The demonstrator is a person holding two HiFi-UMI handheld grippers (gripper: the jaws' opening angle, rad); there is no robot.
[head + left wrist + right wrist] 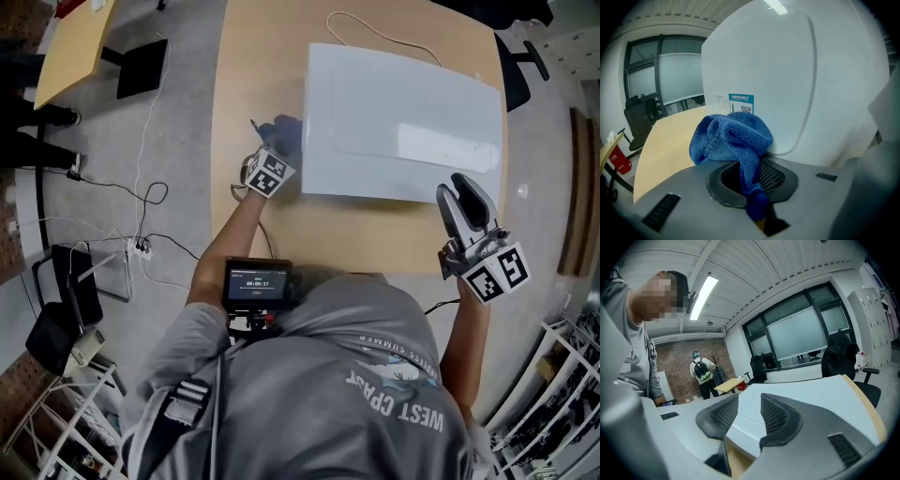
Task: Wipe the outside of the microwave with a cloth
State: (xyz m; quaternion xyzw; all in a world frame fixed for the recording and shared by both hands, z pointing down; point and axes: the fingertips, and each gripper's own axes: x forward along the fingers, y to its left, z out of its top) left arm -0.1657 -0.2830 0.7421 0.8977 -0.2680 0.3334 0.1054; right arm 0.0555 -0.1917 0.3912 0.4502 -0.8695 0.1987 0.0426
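The white microwave (pixel 403 122) stands on a wooden table (pixel 258 75). My left gripper (pixel 278 142) is at the microwave's left side, shut on a bunched blue cloth (pixel 284 129). In the left gripper view the cloth (pixel 733 136) bulges out past the jaws of the left gripper (pixel 750 174) and lies against the white side wall (pixel 787 70), just below a small blue label (pixel 741 103). My right gripper (pixel 466 190) hovers at the microwave's near right corner, open and holding nothing. The right gripper view shows the right gripper (pixel 744 411) with the microwave's top (pixel 801 394) beyond its jaws.
A white cable (pixel 366 28) lies on the table behind the microwave. A black office chair (pixel 520 56) stands at the far right, a second wooden table (pixel 75 47) at the far left. Cables (pixel 141 197) run over the floor at the left. A person with a backpack (pixel 702 373) stands far off.
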